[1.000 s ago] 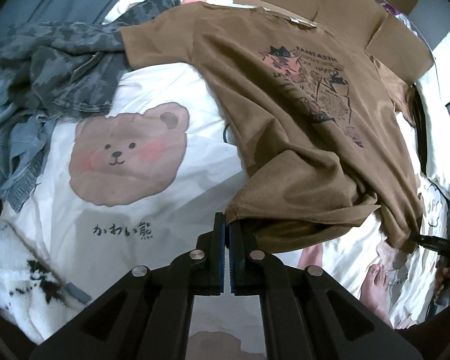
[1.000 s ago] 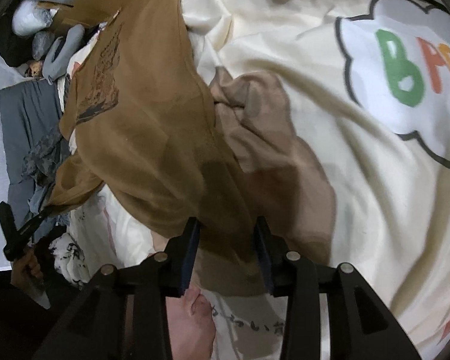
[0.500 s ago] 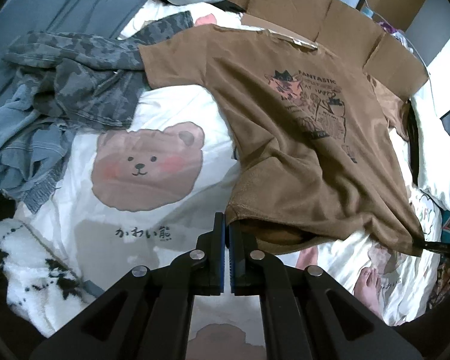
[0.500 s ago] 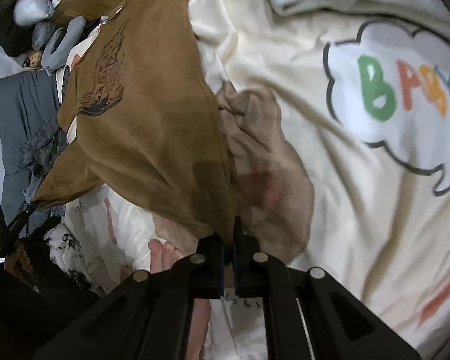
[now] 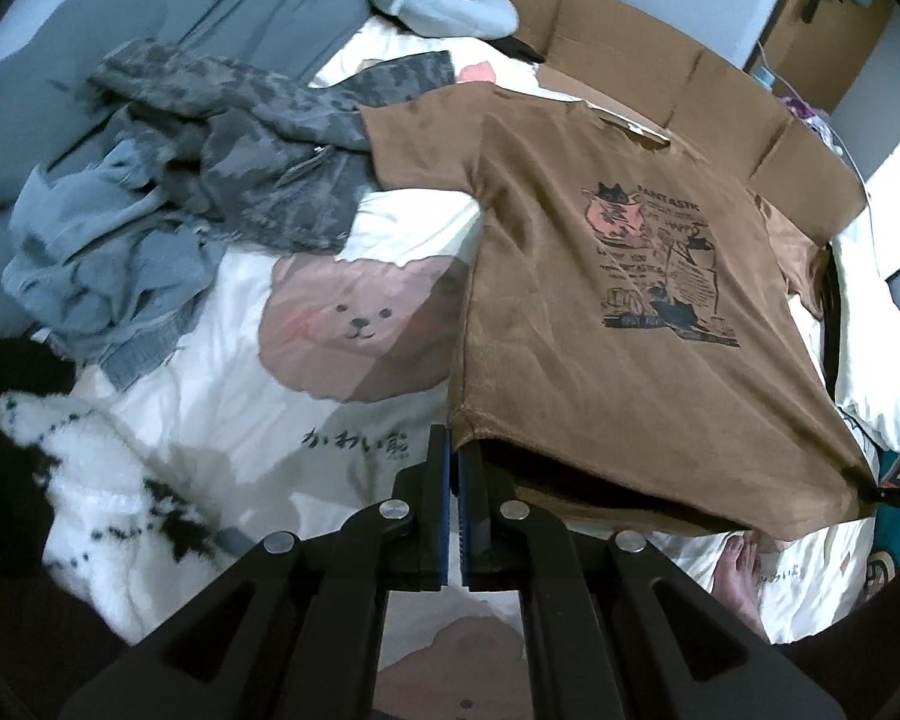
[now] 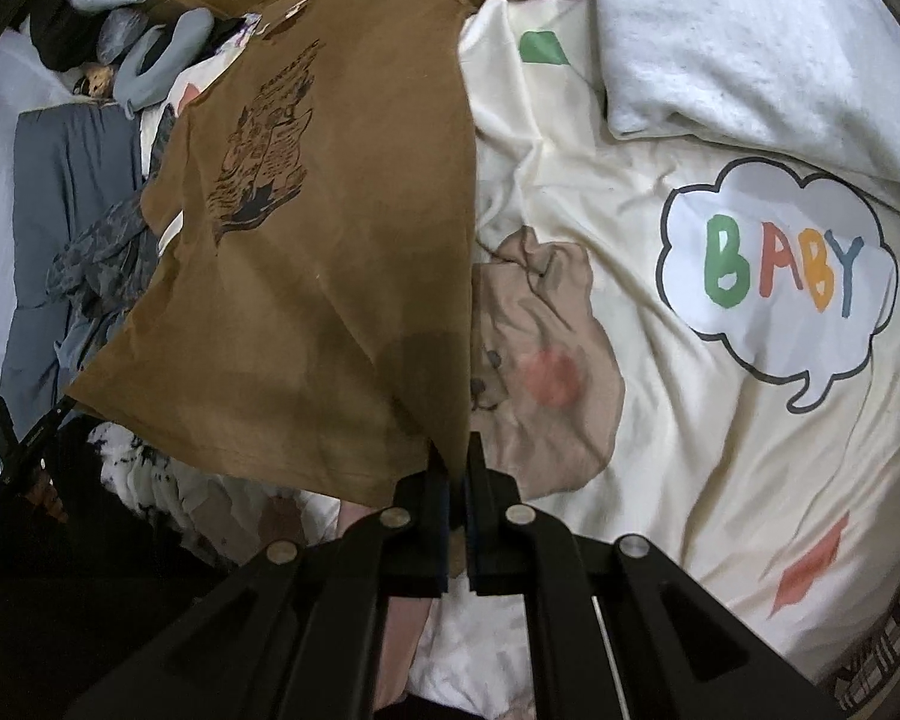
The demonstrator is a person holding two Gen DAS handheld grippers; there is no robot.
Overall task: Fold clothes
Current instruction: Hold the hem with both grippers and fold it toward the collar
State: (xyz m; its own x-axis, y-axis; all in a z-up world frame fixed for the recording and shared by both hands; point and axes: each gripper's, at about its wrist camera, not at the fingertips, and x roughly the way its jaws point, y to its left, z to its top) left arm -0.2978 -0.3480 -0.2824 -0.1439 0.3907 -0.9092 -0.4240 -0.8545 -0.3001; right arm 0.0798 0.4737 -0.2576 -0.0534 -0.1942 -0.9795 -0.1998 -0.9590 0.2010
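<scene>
Both grippers are on the hem of the brown T-shirt (image 5: 600,312), one at each bottom corner, and the shirt hangs stretched between them above the bed. The left gripper (image 5: 453,456) has its jaws pressed together on the hem corner nearest it; the right gripper (image 6: 456,450) pinches the opposite corner the same way, with cloth wedged between its fingers.

The left wrist view gives the whole front of the shirt: the printed graphic faces up, the collar end lies toward the cardboard box (image 5: 690,90), and one sleeve reaches the camouflage jacket (image 5: 258,138) heaped beside a blue-grey garment (image 5: 102,252). The hem sags open between the two corners, and a bare foot (image 5: 735,570) shows below it. The bear print on the white duvet (image 5: 210,420) sits to the shirt's left.

The right wrist view looks along the shirt's other edge instead, and it alone shows the "BABY" cloud print (image 6: 780,276), a second bear face and a white pillow (image 6: 750,42). Far left in that view, the left gripper's tip meets the distant hem corner.

Both tools point across the bed, held low at its near edge.
</scene>
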